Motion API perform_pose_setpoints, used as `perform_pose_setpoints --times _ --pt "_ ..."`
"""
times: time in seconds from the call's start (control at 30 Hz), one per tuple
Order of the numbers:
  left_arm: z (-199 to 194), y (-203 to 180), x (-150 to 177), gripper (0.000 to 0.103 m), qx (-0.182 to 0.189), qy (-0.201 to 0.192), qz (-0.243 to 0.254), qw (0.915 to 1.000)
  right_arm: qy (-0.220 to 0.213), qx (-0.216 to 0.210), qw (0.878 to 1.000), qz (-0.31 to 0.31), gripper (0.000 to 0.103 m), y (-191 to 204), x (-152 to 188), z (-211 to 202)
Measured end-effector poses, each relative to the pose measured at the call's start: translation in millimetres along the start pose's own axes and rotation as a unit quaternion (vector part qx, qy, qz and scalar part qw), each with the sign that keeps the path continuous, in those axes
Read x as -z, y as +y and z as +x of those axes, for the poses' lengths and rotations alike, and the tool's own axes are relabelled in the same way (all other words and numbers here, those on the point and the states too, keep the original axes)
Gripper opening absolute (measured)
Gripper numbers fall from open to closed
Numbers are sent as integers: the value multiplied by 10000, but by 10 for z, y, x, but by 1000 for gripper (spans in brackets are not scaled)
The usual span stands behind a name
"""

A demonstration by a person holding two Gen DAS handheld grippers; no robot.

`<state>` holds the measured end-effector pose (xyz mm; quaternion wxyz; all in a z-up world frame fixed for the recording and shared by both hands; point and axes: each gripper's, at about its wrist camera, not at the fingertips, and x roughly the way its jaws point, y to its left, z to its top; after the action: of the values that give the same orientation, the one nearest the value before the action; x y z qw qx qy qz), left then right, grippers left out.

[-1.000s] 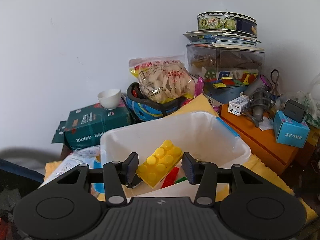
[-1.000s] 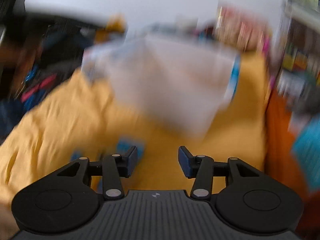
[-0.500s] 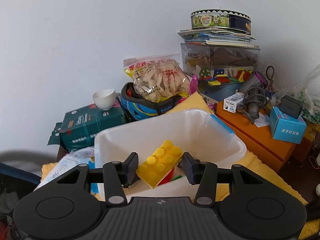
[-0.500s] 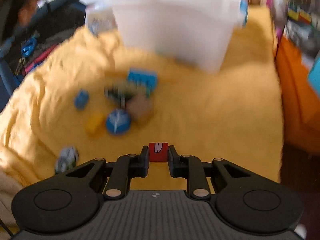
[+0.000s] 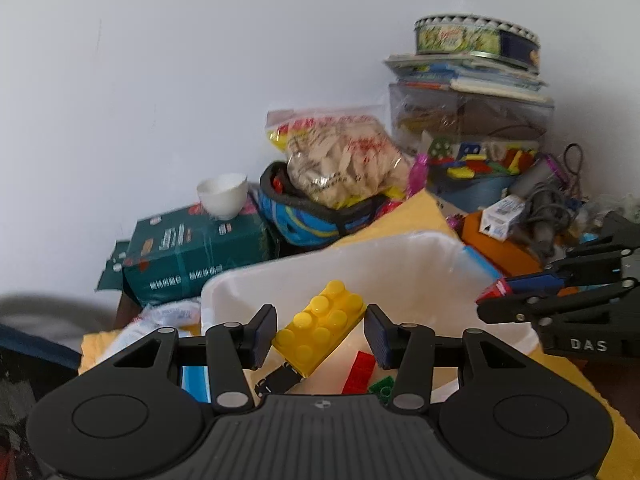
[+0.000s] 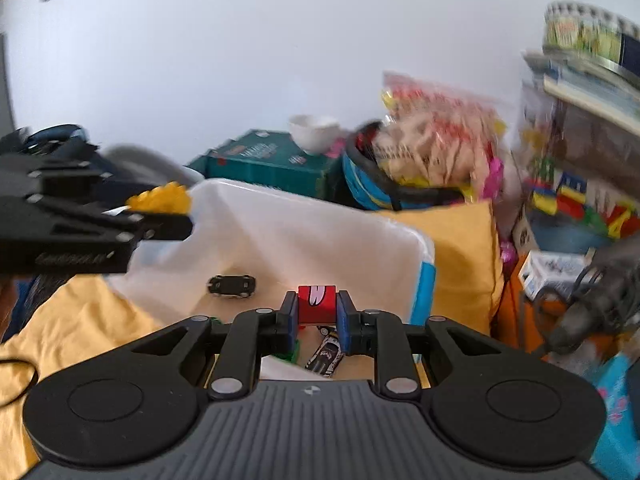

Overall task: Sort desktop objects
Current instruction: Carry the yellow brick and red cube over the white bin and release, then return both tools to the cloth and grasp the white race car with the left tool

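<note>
- "DAS" in pale capitals on the black body of the right gripper [image 5: 494, 292], seen from the left wrist;
- print on the green box [image 5: 192, 254], snack bag [image 5: 340, 160] and round tin [image 5: 476, 40] too blurred to read

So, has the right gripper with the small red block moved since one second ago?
Yes. The right gripper, shut on the small red block, has come up from the yellow cloth to above the white plastic bin.

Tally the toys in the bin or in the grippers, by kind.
Bricks: 3 (yellow brick in left gripper, red brick, green brick)
Blocks: 1 (red block in right gripper)
Cars: 2 (black car, black-white car)
Total: 6
</note>
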<state>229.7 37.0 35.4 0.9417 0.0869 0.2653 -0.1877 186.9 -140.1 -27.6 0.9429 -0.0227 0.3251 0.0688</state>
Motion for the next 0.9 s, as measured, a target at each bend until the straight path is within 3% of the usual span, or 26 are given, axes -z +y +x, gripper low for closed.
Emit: perform_pose_setpoints --times 0.17,0.33,0.37,0.43,0.5,0.7,0.77,0.9 --pt "260 51 182 52 11 341 -189 9992 308 8 9993 197 25 -76 97 239" --pt "330 79 275 52 -24 507 -249 9984 306 53 9994 160 31 -68 135 265" --pt "303 86 265 53 -35 497 -255 9984 287 61 9994 176 37 -71 130 250" --pt "222 78 234 63 -88 421 -191 9989 179 67 9996 190 44 -53 103 160" --pt "95 50 205 69 -199 236 -42 9995 54 56 9998 155 44 -33 87 77" --pt "-127 -35 129 72 -410 90 76 9991 -138 -83 9998 133 46 52 149 -216" --pt "-236 -72 146 72 -422 70 18 9991 -164 -86 9998 56 53 91 216 -328" --pt "-495 -207 346 77 -399 115 -5 9991 -42 -220 9995 -227 57 161 470 -474"
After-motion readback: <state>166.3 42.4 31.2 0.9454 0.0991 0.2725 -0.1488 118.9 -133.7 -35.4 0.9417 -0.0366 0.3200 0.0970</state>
